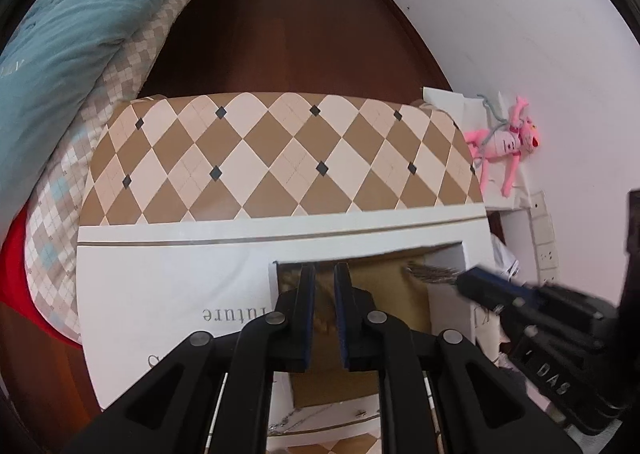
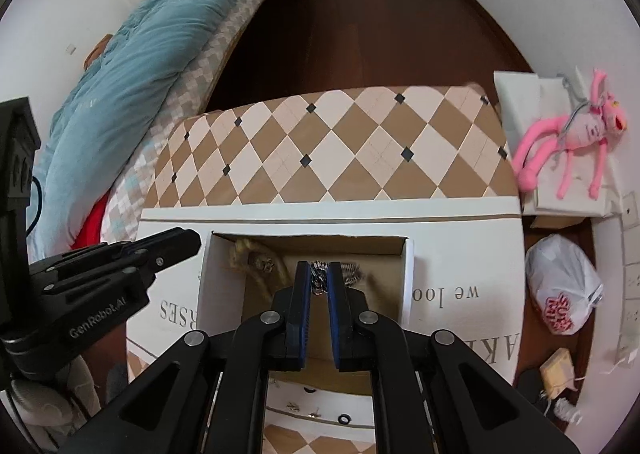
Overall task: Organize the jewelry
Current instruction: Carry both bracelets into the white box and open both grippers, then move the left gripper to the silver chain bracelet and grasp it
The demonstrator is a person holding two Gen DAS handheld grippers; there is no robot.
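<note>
Right gripper [image 2: 319,278] pinches a silver chain [image 2: 318,274] dangling vertically into the box [image 2: 224,274]; left gripper [image 1: 325,274] narrow, empty.

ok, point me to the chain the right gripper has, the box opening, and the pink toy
chain [image 2: 319,279]: right wrist view, links between the fingertips
box [image 2: 408,274]: right wrist view, right wall of its opening
pink toy [image 2: 576,134]: right wrist view, its body

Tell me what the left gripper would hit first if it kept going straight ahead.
Probably the brown cardboard floor of the open white box, since the left gripper points down into the opening; depth is unclear, so the far inner wall is possible.
</note>
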